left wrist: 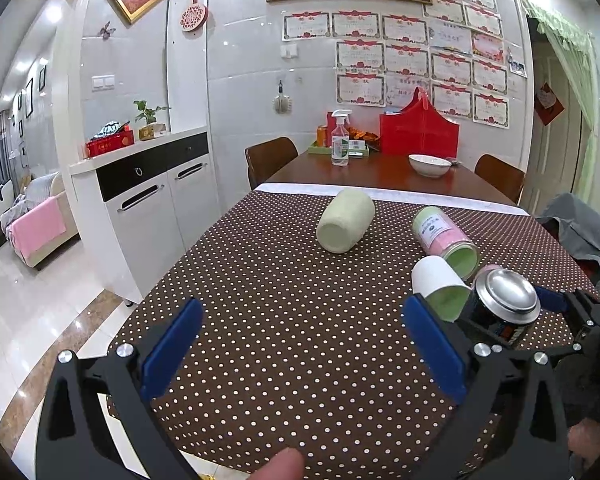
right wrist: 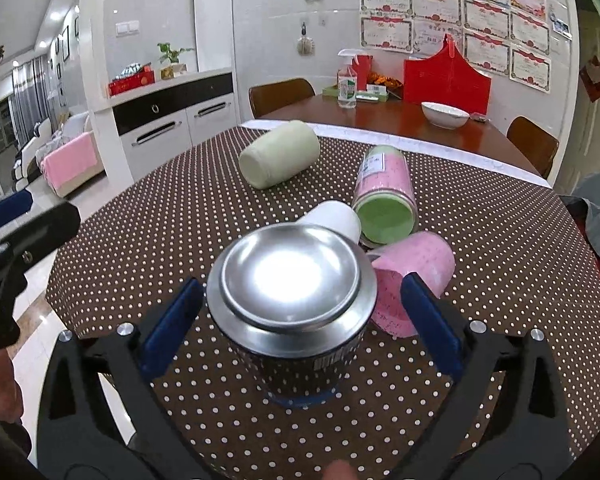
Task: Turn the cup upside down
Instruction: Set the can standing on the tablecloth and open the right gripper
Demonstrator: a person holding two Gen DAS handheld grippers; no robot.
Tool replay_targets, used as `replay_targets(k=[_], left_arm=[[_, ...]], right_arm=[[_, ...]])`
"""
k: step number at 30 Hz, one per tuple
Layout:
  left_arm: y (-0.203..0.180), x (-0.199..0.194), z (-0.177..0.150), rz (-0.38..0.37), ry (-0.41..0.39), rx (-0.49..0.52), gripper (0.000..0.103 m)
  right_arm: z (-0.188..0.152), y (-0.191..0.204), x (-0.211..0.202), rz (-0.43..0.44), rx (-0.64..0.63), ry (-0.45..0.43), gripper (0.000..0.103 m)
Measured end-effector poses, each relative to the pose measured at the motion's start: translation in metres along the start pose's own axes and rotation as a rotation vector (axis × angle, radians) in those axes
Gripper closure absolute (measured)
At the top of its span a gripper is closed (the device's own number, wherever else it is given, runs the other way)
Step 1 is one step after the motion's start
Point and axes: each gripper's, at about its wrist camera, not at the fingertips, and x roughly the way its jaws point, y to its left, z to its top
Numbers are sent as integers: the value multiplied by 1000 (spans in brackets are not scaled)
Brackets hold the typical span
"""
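I see steel-bottomed cup (right wrist: 292,304) inverted between my right gripper (right wrist: 300,320) jaws, spread, not touching | left gripper (left wrist: 304,344) wide, empty | risk: retreating fingers clip cup, toppling it against pink cup (right wrist: 412,280) beside

Brown white-dotted tablecloth (right wrist: 180,208); black cup (right wrist: 300,344) with silver base; pale green jar (right wrist: 278,154).

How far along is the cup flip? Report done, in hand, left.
Done: the dark cup stands base-up on the tablecloth. In hand: the right gripper straddles it, jaws open, not touching; left gripper open, empty. Left: probably just backing away.
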Motion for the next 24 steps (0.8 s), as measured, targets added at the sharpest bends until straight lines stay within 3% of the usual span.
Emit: replay_targets(k=[8, 24], left_arm=[[-1, -9, 5, -8, -12, -3, 4], [-21, -50, 24, -15, -101, 28, 4]], right_arm=[[2, -5, -11, -19, 17, -26, 6], [23, -21, -80, -18, 58, -180, 6]])
